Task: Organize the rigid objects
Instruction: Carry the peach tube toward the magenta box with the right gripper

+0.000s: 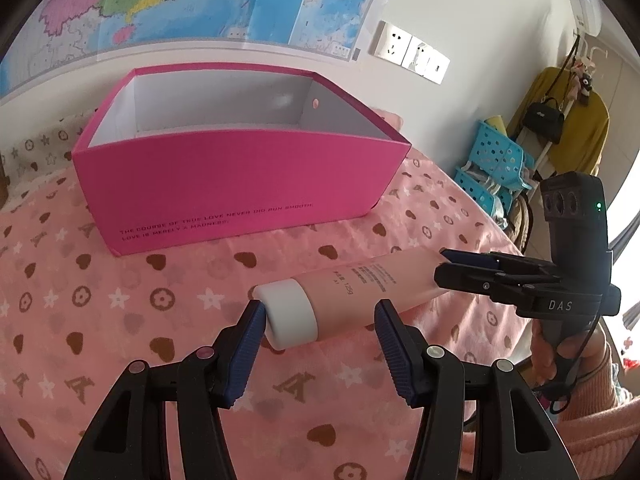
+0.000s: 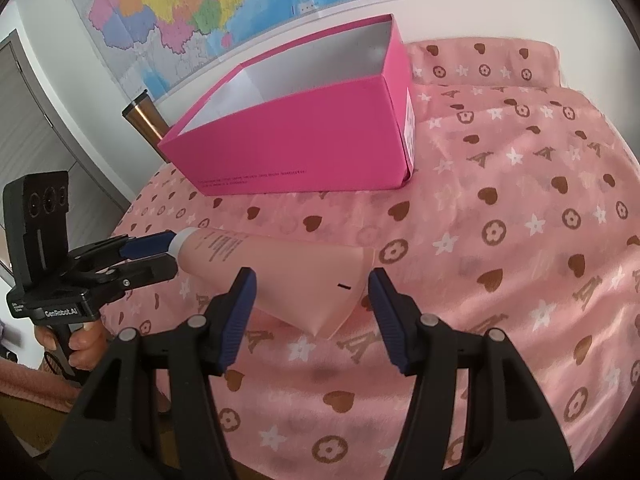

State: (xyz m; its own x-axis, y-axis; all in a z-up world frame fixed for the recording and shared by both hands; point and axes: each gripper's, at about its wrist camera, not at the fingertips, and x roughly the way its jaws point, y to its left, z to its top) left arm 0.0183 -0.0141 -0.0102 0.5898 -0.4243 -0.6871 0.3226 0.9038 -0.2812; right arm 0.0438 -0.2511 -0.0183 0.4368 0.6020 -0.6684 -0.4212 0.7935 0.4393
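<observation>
A pink tube (image 1: 360,292) with a white cap (image 1: 290,314) lies on the pink patterned bedspread; it also shows in the right wrist view (image 2: 280,272). My left gripper (image 1: 320,326) is open, its fingers on either side of the cap end. My right gripper (image 2: 312,294) is open around the tube's flat crimped end. Each gripper shows in the other's view: the right gripper (image 1: 448,266) at the tube's tail, the left gripper (image 2: 170,250) at the cap. An open, empty magenta box (image 1: 240,172) stands behind the tube, also seen in the right wrist view (image 2: 304,136).
The bedspread (image 2: 500,240) covers the surface, with a pillow (image 2: 480,64) at the back. A map hangs on the wall (image 1: 200,0). A copper tumbler (image 2: 144,120) stands left of the box. Blue baskets (image 1: 496,160) and a yellow garment (image 1: 572,124) are beyond the bed's edge.
</observation>
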